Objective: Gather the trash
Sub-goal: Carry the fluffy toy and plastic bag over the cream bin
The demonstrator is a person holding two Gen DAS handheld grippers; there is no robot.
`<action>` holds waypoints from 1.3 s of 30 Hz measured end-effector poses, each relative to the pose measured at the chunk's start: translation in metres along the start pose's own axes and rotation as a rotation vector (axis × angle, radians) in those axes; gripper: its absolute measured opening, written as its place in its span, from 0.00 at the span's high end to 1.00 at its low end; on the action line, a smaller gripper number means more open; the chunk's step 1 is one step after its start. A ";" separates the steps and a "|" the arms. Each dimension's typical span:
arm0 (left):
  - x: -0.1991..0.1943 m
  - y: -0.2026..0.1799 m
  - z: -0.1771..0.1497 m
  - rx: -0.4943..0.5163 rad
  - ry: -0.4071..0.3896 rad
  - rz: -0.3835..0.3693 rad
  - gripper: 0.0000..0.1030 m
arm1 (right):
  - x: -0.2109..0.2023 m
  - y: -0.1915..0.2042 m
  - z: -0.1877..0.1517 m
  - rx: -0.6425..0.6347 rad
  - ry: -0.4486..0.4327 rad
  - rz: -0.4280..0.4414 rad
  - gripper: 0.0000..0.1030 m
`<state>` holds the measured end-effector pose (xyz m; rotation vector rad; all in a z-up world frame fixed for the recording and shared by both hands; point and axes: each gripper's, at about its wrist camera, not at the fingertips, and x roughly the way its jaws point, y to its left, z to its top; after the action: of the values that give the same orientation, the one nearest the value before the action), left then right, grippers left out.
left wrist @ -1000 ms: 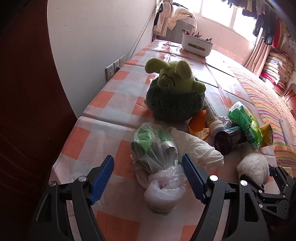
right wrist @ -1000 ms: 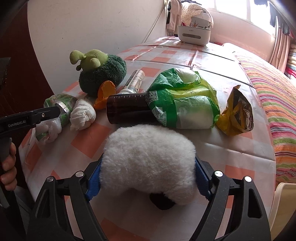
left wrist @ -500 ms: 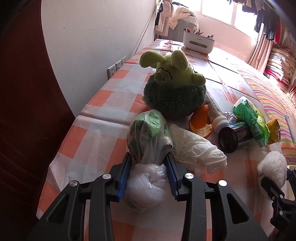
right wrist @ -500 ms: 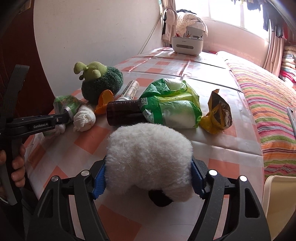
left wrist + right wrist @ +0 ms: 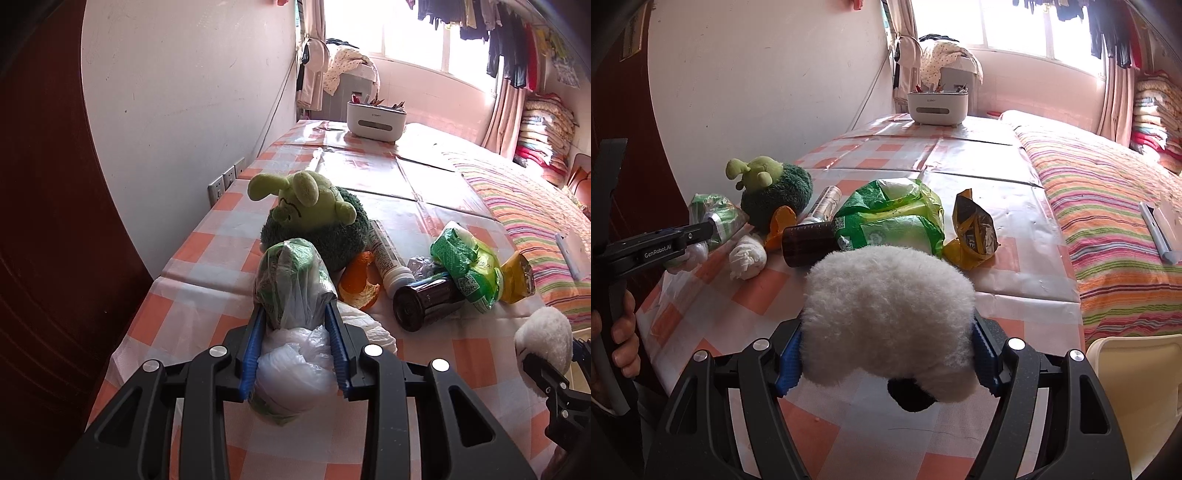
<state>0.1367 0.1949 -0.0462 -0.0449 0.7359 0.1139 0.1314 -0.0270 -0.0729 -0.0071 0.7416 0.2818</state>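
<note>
Left wrist view: my left gripper (image 5: pixel 295 343) has just been closing and now pinches the knotted plastic bag of trash (image 5: pixel 291 295) at its waist, so the bundle lifts whole at the table's (image 5: pixel 192 306) near-left corner. My right gripper (image 5: pixel 886 354) clamps the white plush toy (image 5: pixel 890 314), clearing it from the wrappers.

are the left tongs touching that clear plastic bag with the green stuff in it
Touching. The left wrist view shows the left tongs with both blue pads pressed into the plastic bag.

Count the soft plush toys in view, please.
2. The green frog-like plush toy sits on the checked table near the wall; the fluffy white plush toy is clamped in the right gripper. None seems hidden.
</note>
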 end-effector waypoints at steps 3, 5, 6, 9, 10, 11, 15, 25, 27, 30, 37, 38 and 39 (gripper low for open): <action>-0.006 -0.009 0.001 0.009 -0.015 -0.025 0.69 | -0.008 -0.006 0.001 0.006 -0.024 -0.015 0.31; -0.010 -0.017 0.002 0.021 -0.023 -0.045 0.69 | -0.014 -0.011 0.001 0.014 -0.040 -0.030 0.31; -0.012 -0.022 0.002 0.026 -0.027 -0.056 0.69 | -0.016 -0.015 0.001 0.020 -0.045 -0.036 0.31; -0.018 -0.037 0.003 0.049 -0.039 -0.093 0.69 | -0.024 -0.027 0.000 0.042 -0.064 -0.058 0.31; -0.020 -0.043 0.002 0.059 -0.043 -0.103 0.69 | -0.027 -0.032 0.000 0.049 -0.068 -0.065 0.31; -0.022 -0.049 0.002 0.067 -0.047 -0.113 0.69 | -0.030 -0.036 -0.001 0.056 -0.073 -0.074 0.31; -0.027 -0.072 0.000 0.101 -0.056 -0.151 0.69 | -0.041 -0.053 -0.003 0.084 -0.094 -0.113 0.31; -0.040 -0.126 -0.010 0.187 -0.062 -0.249 0.69 | -0.064 -0.091 -0.013 0.146 -0.130 -0.224 0.31; -0.043 -0.138 -0.012 0.207 -0.066 -0.267 0.69 | -0.067 -0.098 -0.015 0.162 -0.132 -0.242 0.31; -0.047 -0.152 -0.014 0.226 -0.064 -0.298 0.69 | -0.072 -0.107 -0.018 0.181 -0.137 -0.266 0.31; -0.057 -0.186 -0.020 0.276 -0.062 -0.366 0.69 | -0.086 -0.128 -0.028 0.235 -0.149 -0.326 0.31; -0.059 -0.192 -0.021 0.284 -0.062 -0.376 0.69 | -0.088 -0.131 -0.029 0.244 -0.151 -0.339 0.31; -0.061 -0.197 -0.022 0.293 -0.063 -0.386 0.69 | -0.091 -0.135 -0.031 0.254 -0.155 -0.352 0.31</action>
<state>0.1009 -0.0074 -0.0212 0.0956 0.6632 -0.3593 0.0815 -0.1825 -0.0475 0.1223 0.6054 -0.1470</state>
